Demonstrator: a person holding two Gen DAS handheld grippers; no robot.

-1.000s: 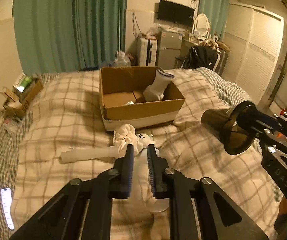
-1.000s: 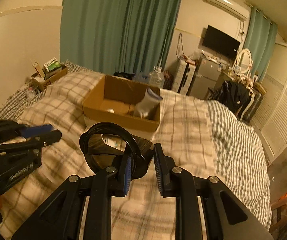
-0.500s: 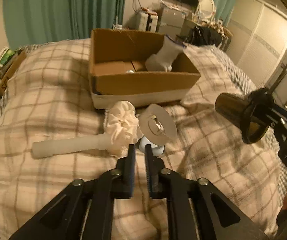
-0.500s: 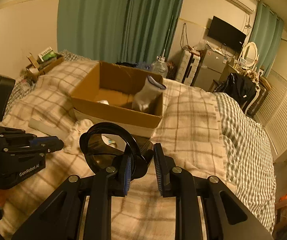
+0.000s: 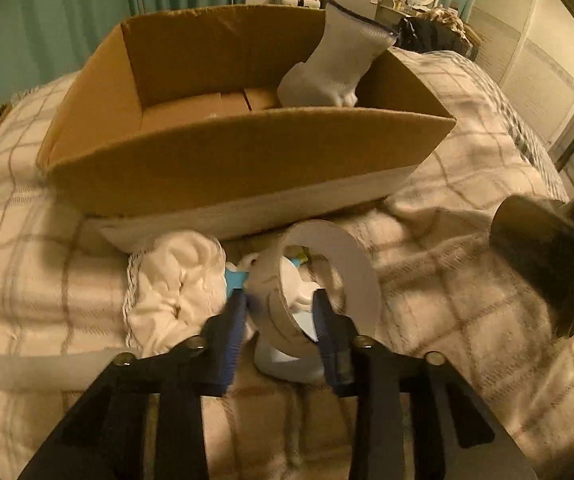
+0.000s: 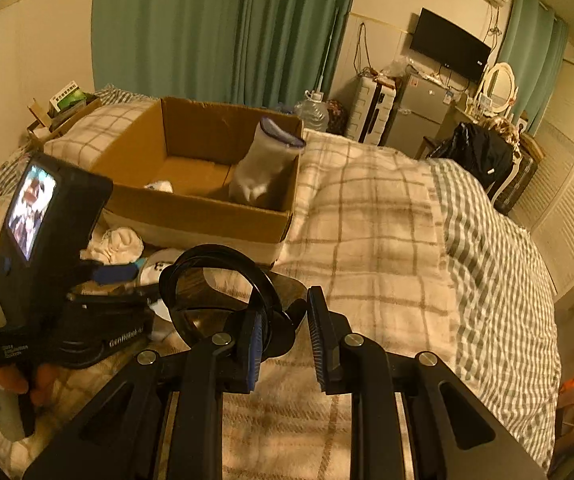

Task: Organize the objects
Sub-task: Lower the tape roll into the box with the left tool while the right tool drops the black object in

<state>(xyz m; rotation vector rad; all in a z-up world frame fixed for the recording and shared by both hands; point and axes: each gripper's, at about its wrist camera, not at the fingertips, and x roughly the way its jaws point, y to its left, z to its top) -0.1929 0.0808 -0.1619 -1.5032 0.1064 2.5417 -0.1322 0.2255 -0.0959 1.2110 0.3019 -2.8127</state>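
An open cardboard box [image 5: 215,160] sits on the plaid bed with a white sock [image 5: 335,68] upright inside it. In front of the box lie a roll of tape [image 5: 327,280], a white scrunchie [image 5: 175,280] and a white tube [image 5: 55,368]. My left gripper [image 5: 279,312] is open with its fingers on either side of the tape roll. My right gripper [image 6: 283,332] is shut on a dark cup [image 6: 215,288], which it holds by the rim above the bed; the cup also shows in the left wrist view [image 5: 547,256]. The box also shows in the right wrist view [image 6: 207,184].
The plaid blanket [image 6: 367,240] covers the bed, with a striped sheet [image 6: 499,264] on the right. A small box of items [image 6: 63,108] stands at the bed's far left. A fridge [image 6: 423,116], a suitcase and a TV line the far wall.
My left gripper has moved forward and down to the tape roll and opened around it. My right gripper still holds the dark cup, nearly in place.
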